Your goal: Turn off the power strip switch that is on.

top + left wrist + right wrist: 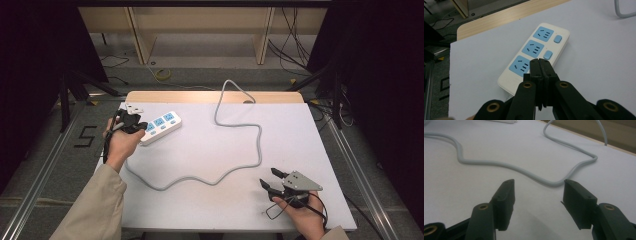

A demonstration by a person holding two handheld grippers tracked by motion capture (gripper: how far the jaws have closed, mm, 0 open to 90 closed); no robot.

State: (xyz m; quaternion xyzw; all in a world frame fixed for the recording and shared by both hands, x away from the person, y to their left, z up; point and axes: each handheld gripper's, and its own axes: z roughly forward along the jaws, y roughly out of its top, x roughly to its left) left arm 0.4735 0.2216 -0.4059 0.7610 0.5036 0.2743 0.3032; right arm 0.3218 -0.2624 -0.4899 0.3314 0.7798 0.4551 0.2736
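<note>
Table (300, 125): flat, matte white top, pale wood edge at far side.
Power strip (534, 55): glossy white plastic, rounded, three blue sockets; far-left on table.
Cord (240, 165): smooth grey, snaking.
Left gripper (540, 61): jaws pressed together, empty, over strip's near end.
Right gripper (537, 195): jaws apart, empty.

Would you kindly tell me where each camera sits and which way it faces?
High view: above the person's side, facing forward and down on the white table; both hands enter from below, holding the left gripper and right gripper.
Left gripper view: rides that gripper, looking down its shut jaws at the white power strip with blue sockets.
Right gripper view: low over the table, looking between open jaws at the grey cable.
All three share the cable.
</note>
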